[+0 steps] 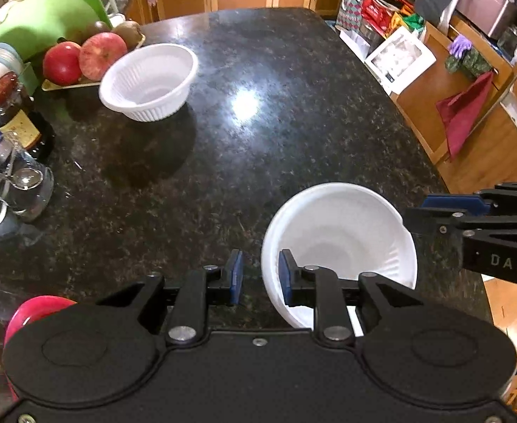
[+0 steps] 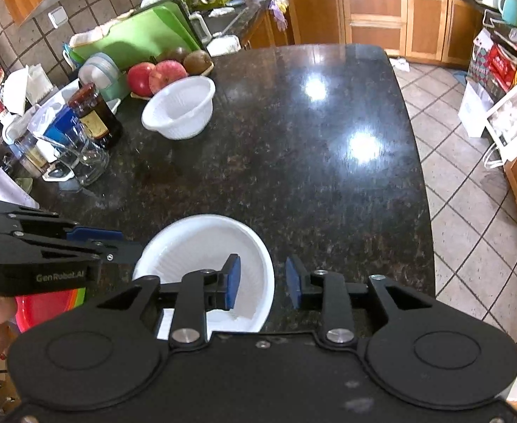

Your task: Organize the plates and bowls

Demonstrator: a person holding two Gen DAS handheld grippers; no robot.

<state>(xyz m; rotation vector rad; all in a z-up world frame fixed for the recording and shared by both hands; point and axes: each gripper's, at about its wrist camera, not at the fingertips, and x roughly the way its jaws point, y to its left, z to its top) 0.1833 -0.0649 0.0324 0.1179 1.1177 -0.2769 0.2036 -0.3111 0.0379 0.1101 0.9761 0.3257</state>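
Observation:
A white paper bowl lies on the dark granite counter near the front edge; it also shows in the right wrist view. My left gripper is open, its jaws straddling the bowl's left rim. My right gripper is open, its jaws straddling the bowl's right rim. A second white ribbed bowl stands upright at the far left by the fruit; it also shows in the right wrist view. Red and coloured plates sit at the near left, mostly hidden.
Apples and kiwis on a tray, a dark bottle, glass jars and a green cutting board crowd the counter's left side. The counter drops off to a tiled floor on the right.

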